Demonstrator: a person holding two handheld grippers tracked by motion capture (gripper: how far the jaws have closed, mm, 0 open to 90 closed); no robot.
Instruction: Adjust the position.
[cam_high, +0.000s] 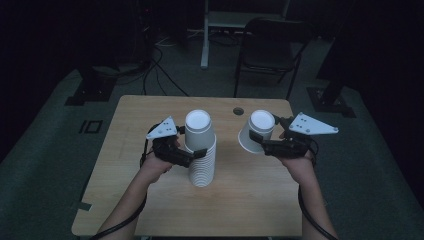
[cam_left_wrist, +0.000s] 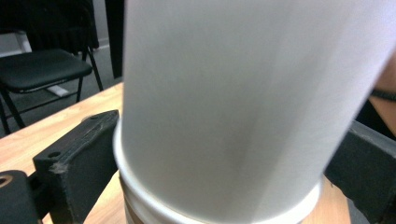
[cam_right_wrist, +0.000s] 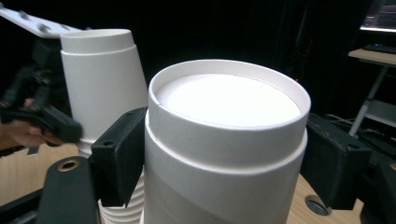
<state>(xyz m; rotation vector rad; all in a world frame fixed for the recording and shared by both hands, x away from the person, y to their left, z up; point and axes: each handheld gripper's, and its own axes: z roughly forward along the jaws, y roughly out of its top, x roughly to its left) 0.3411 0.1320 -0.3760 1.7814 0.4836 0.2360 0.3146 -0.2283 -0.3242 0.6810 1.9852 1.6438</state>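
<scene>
Your left tool (cam_high: 192, 145) sits left of centre, its jaws spread wide and pressed against something white between them, your left hand (cam_high: 159, 162) gripping it from the near side. Your right tool (cam_high: 261, 137) is raised at the right, jaws likewise clamped, your right hand (cam_high: 296, 161) behind it. Both forearms come in from the near edge.

A tall stack of white paper cups (cam_high: 202, 160) is standing upside down on the tabletop (cam_high: 250, 195); a single white cup (cam_high: 256, 131), also inverted, is hanging tilted beside it.
</scene>
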